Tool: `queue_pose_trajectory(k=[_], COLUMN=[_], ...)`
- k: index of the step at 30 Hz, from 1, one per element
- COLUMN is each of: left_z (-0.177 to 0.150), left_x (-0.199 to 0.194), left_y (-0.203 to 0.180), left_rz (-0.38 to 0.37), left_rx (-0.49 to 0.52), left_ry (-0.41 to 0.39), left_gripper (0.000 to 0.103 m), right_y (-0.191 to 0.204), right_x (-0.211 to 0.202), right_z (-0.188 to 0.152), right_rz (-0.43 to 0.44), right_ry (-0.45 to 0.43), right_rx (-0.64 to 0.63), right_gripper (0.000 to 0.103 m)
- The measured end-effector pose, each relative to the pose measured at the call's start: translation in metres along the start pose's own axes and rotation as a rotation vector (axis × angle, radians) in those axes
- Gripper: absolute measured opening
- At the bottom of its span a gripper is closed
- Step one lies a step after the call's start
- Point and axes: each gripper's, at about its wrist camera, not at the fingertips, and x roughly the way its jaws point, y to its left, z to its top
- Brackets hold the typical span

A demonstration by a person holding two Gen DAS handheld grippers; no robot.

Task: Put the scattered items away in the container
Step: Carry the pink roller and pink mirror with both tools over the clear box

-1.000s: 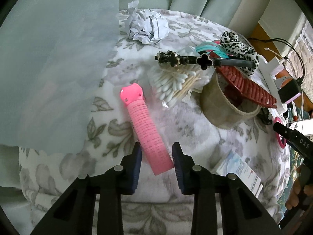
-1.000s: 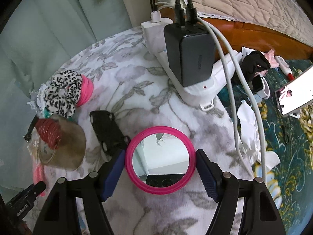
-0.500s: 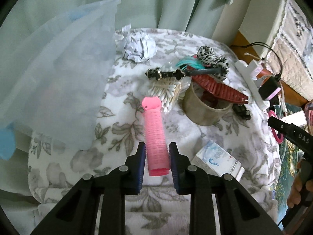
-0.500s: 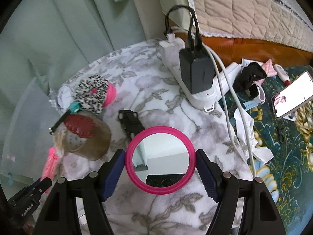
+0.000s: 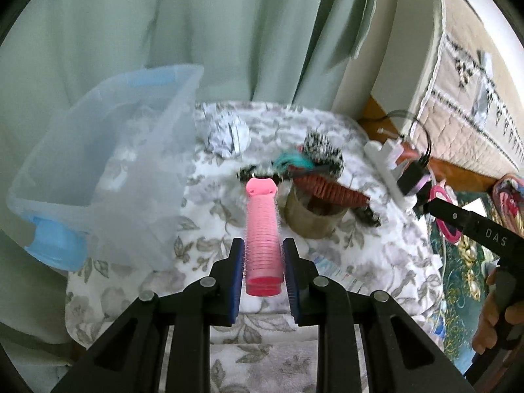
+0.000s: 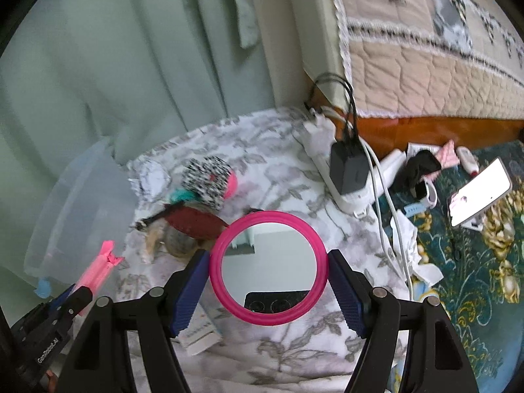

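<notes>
Between the left gripper's [image 5: 263, 263] fingers, a ribbed pink hair roller [image 5: 262, 229].

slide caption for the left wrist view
Left gripper holds a pink hair roller above the floral cloth, beside the clear bin.

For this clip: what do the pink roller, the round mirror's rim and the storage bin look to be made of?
Roller: pink plastic core, apparently with a fuzzy gripping sleeve; fine bristles fringe its ribbed sides.
Mirror rim: smooth, glossy pink plastic, probably; the face reflects like glass, though it could be acrylic.
Bin: translucent, frosted plastic; the cloth shows through its wall, and its handle is opaque blue.
</notes>
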Motion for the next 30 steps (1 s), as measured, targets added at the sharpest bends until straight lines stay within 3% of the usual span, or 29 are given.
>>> queue_pose_trajectory(k=[10, 14, 23, 30], left_z=[0.026, 0.035, 0.033, 0.031], left_x=[-0.053, -0.072, -0.078, -0.075], left_y=[0.052, 0.082, 0.140, 0.178], left_rz=[-0.029, 0.002, 0.067, 0.104], left_rx=[-0.125, -0.177, -0.286, -0.353], left_ry=[-0.175, -0.229, -0.248, -0.249], left_gripper=[0.024, 0.024, 0.024, 0.024], right_y=[0.067, 0.102, 0.191, 0.249], right_x=[-0.040, -0.051, -0.063, -0.051], right_z=[0.019, 0.024, 0.026, 0.016], right_rz=[0.061, 0.109, 0.219, 0.283], right_ry=[-0.093, -0.124, -0.148, -0.118], right_rx=[-0.131, -0.185, -0.340, -0.452], right_gripper=[0.075, 0.075, 0.075, 0.075])
